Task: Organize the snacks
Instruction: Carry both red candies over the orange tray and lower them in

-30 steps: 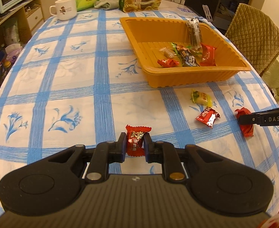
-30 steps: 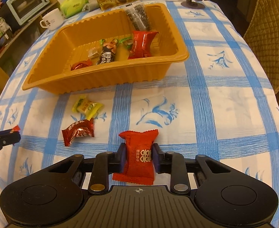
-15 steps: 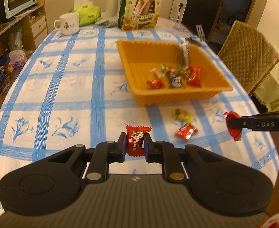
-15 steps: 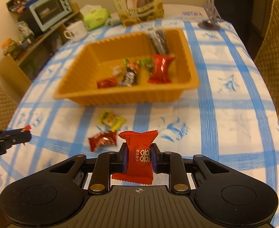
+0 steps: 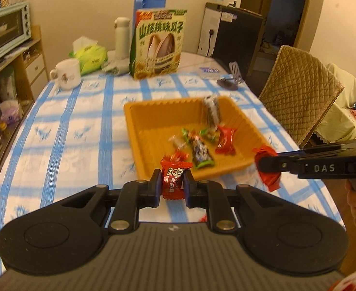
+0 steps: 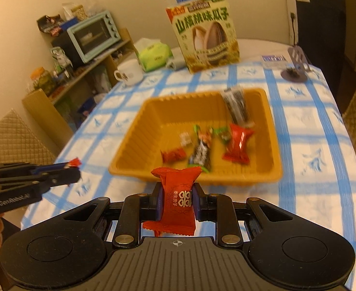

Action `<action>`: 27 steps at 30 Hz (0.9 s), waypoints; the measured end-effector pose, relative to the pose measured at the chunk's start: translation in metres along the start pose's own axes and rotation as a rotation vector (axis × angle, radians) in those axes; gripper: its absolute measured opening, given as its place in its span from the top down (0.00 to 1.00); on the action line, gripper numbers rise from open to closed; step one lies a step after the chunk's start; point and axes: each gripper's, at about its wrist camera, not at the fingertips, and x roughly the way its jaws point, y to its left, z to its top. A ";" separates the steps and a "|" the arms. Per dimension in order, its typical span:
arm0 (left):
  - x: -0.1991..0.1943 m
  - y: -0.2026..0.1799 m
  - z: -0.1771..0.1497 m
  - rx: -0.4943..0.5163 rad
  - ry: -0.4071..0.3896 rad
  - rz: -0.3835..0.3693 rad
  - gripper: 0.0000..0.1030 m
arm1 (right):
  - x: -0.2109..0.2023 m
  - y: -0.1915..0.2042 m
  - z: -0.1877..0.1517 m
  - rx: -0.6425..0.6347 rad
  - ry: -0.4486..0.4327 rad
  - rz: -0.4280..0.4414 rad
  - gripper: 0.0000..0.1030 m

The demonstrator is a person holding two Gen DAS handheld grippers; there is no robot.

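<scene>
Black tool (image 5: 172,189), blue pads, "DAS" lettering

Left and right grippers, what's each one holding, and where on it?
Left gripper: small red candy, held across its middle. Right gripper: larger red snack packet, also clamped mid-body.

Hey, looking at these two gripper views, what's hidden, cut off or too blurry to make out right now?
- Left wrist view: the snacks in the orange tray are motion-blurred; wrapper print unreadable.
- Left wrist view: the red candy in the left gripper is covered at its sides by the pads.
- Right wrist view: the red packet in the right gripper has its lower edge hidden behind the gripper body.
- Both views: the near table edge is blocked by the gripper bodies.
</scene>
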 end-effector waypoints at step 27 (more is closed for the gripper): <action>0.109 0.012 0.078 0.039 0.051 0.020 0.84 | 0.073 -0.017 0.081 0.047 -0.037 0.021 0.76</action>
